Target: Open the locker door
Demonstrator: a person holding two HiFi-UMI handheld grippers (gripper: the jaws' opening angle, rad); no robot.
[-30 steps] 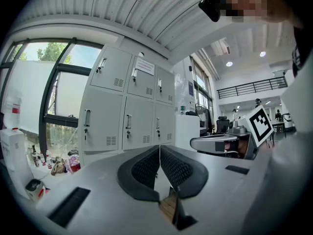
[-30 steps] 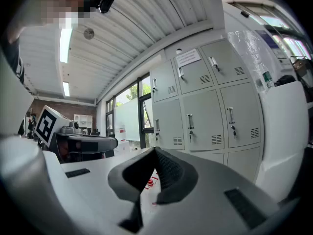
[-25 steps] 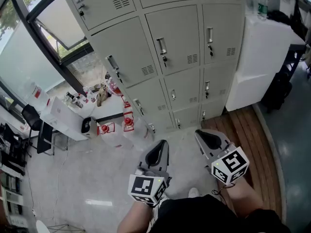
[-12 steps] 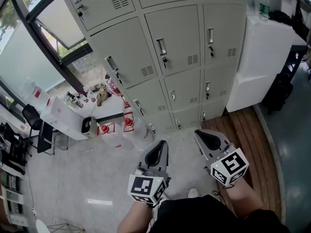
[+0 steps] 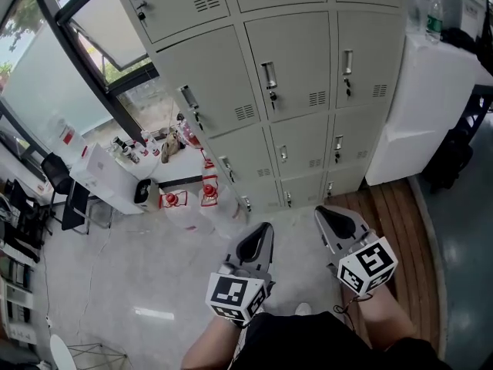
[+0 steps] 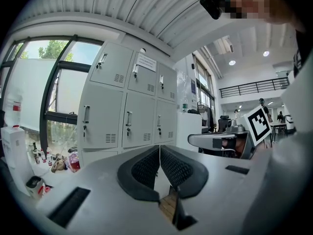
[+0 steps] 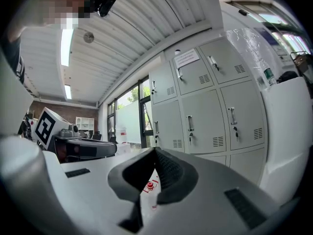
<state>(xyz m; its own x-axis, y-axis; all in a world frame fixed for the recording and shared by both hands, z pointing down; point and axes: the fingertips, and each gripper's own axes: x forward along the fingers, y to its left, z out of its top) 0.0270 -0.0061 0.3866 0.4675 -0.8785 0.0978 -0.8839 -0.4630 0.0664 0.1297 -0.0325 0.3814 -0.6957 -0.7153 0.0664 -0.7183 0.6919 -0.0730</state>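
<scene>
Nothing is done yet: the locker doors (image 5: pixel 291 60) in the upper frame all seem shut. The left gripper (image 5: pixel 260 236) and right gripper (image 5: pixel 326 216), both closed and empty, hang well short of them.

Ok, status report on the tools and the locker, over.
Left tool shut, empty. Right tool shut, empty. Locker doors all closed, untouched, tools well short. Floor clutter left of lockers, off the path.
</scene>
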